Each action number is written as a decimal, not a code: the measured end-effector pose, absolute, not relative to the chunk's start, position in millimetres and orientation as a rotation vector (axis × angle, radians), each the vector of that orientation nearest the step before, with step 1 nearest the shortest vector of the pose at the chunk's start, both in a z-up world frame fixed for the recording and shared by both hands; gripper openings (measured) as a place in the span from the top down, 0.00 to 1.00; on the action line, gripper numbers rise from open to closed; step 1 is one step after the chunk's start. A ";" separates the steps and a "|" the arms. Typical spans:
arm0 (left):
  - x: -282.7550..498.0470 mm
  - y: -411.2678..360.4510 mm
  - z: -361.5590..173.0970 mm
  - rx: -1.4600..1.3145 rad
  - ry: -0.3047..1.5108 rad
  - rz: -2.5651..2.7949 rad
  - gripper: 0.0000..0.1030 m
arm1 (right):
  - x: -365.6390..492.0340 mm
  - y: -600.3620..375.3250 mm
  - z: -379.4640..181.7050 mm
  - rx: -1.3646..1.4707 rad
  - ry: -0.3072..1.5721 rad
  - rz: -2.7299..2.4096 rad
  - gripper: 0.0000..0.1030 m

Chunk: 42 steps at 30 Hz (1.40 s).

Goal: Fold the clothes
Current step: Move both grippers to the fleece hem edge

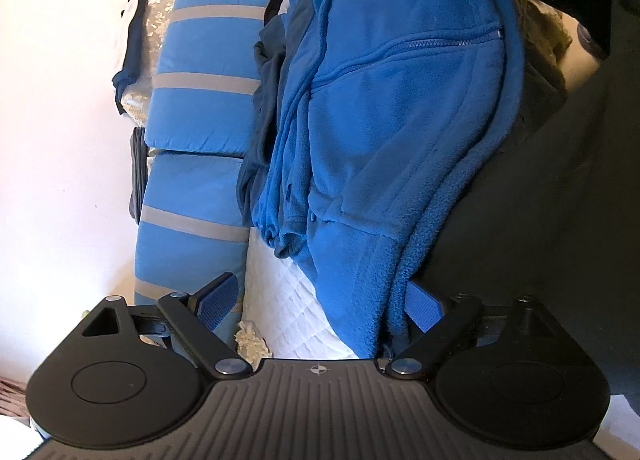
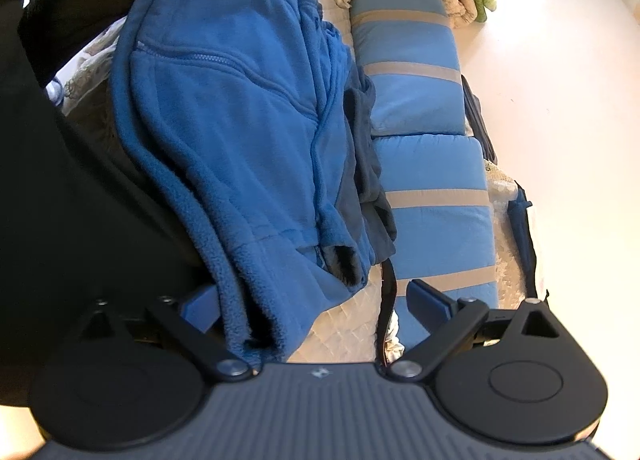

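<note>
Fleece, bright blue: the fleece jacket [image 1: 392, 100] lies on a white quilted bed cover [image 1: 288, 308], with a zipped pocket [image 1: 432, 42] facing up. Left gripper [image 1: 324, 300]: jaws spread wide, the jacket's thick hem edge hanging between them nearer the right-hand pad, not pinched. Right gripper [image 2: 316, 300]: jaws likewise spread, the hem roll sitting between them against the left-hand pad, nothing clamped. A dark grey garment [image 2: 368, 164] lies beyond the jaws, tucked beside the jacket, with a blue striped cushion [image 2: 424, 164] further out.

Judgement: the step is taking the hem at both corners. Close each set of jaws on both fleece layers, well onto the fabric. Lift evenly so the fold stays square, and avoid catching the cover beneath.
</note>
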State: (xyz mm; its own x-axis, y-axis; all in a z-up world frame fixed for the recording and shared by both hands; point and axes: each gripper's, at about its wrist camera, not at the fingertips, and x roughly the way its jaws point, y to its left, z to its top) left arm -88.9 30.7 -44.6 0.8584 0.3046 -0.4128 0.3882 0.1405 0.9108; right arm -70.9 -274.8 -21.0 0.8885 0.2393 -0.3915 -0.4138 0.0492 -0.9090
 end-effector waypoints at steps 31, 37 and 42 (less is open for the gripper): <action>-89.7 45.0 -60.2 1.522 0.647 0.041 0.49 | -72.1 -266.1 -26.2 -1.487 0.241 0.544 0.37; -96.9 27.3 -53.5 1.481 0.557 -0.063 0.54 | -69.7 -267.8 -22.9 -1.454 0.245 0.548 0.36; -95.5 28.1 -62.5 1.490 0.593 -0.117 0.86 | -73.4 -267.4 -27.5 -1.502 0.240 0.589 0.54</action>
